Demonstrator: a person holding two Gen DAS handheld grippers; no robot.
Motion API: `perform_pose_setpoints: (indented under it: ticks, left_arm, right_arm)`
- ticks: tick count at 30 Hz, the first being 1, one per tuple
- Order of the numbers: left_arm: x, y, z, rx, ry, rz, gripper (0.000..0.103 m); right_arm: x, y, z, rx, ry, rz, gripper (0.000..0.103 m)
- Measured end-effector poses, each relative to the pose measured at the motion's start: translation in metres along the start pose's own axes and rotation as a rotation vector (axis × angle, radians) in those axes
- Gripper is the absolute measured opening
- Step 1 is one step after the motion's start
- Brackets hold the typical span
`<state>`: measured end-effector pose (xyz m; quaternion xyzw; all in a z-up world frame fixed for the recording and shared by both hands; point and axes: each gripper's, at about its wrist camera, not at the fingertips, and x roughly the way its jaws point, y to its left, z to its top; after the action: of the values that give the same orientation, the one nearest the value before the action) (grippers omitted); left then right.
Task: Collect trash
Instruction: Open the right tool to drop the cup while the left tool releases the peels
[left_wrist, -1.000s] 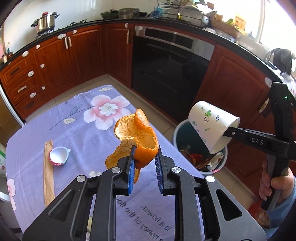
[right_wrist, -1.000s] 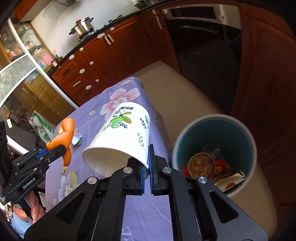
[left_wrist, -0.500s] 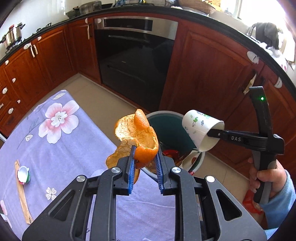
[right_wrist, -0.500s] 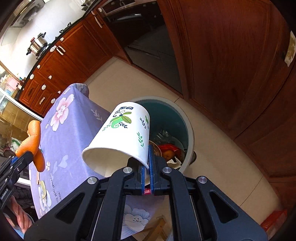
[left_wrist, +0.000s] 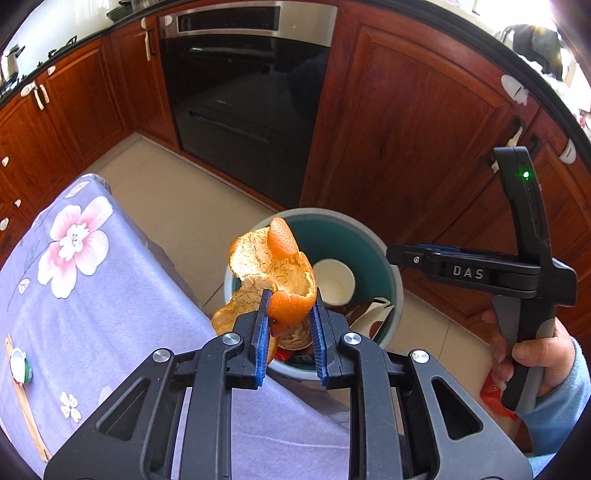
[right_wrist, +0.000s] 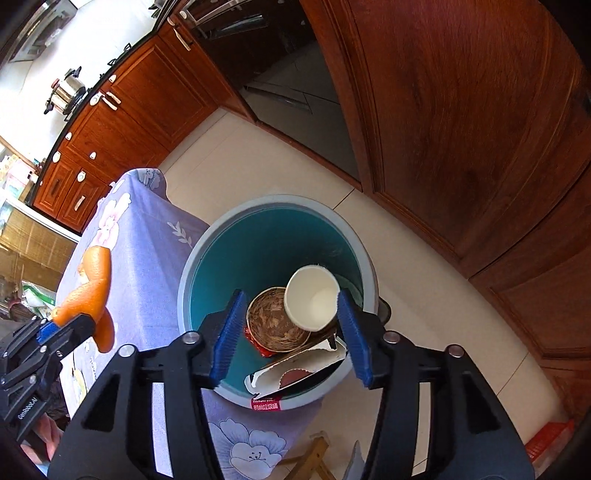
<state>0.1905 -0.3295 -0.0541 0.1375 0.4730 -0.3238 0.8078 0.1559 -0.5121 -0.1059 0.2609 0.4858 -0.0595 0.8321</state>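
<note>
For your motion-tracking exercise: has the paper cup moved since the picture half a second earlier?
Yes. The paper cup has dropped from the right tool, whose jaws have just been opening and hold nothing, down into the trash bin.

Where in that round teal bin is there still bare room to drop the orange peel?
The teal bin is bare along its wall nearest the lilac flowered tablecloth. The other side is crowded: white paper cup, brown round lid, torn carton.

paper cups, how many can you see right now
1. The white paper cup lies inside the teal bin, mouth up, against a round brown container. Other trash in the bin could hide more.
</note>
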Motion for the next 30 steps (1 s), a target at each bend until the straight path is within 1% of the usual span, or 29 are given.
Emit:
perform_pose_setpoints:
  ticks: [1, 3, 5, 9, 11, 14, 17, 21, 25, 27, 28, 30]
  left_arm:
    - [0.003, -0.001, 0.001, 0.002, 0.004, -0.002, 0.021]
    - [0.009, -0.005, 0.002, 0.007, 0.012, -0.006, 0.021]
    - [0.013, -0.009, 0.004, 0.009, 0.020, -0.014, 0.021]
    - [0.024, -0.014, 0.007, 0.015, 0.028, -0.024, 0.021]
    - [0.030, -0.016, 0.007, 0.012, 0.035, -0.029, 0.021]
    - [0.037, -0.018, 0.007, 0.008, 0.042, -0.034, 0.021]
    - [0.046, -0.021, 0.005, -0.002, 0.052, -0.046, 0.021]
    - [0.060, -0.021, 0.006, -0.011, 0.074, -0.069, 0.022]
    - [0.076, -0.023, 0.002, -0.013, 0.115, -0.093, 0.023]
    - [0.086, -0.023, 0.001, -0.013, 0.151, -0.106, 0.027]
    - [0.089, -0.023, 0.001, -0.013, 0.164, -0.094, 0.030]
    - [0.090, -0.021, 0.001, -0.008, 0.170, -0.058, 0.062]
  right_arm:
    - [-0.001, -0.002, 0.001, 0.006, -0.002, 0.005, 0.069]
    - [-0.003, -0.003, 0.001, 0.010, -0.011, 0.006, 0.069]
    - [-0.004, -0.005, 0.001, 0.015, -0.009, 0.011, 0.074]
    - [-0.005, -0.004, 0.005, 0.020, -0.006, 0.014, 0.075]
    - [-0.006, -0.004, 0.007, 0.022, -0.007, 0.012, 0.078]
    - [-0.010, -0.007, 0.006, 0.015, -0.012, 0.010, 0.078]
    - [-0.012, -0.006, 0.007, 0.005, -0.012, 0.010, 0.081]
    - [-0.012, -0.004, 0.009, -0.004, -0.008, 0.007, 0.081]
    - [-0.011, -0.004, 0.009, -0.007, -0.003, 0.004, 0.081]
    - [-0.011, -0.004, 0.008, -0.007, -0.002, 0.002, 0.081]
    - [-0.011, -0.004, 0.008, -0.006, 0.000, 0.001, 0.081]
    - [-0.011, -0.005, 0.008, -0.001, 0.003, 0.000, 0.081]
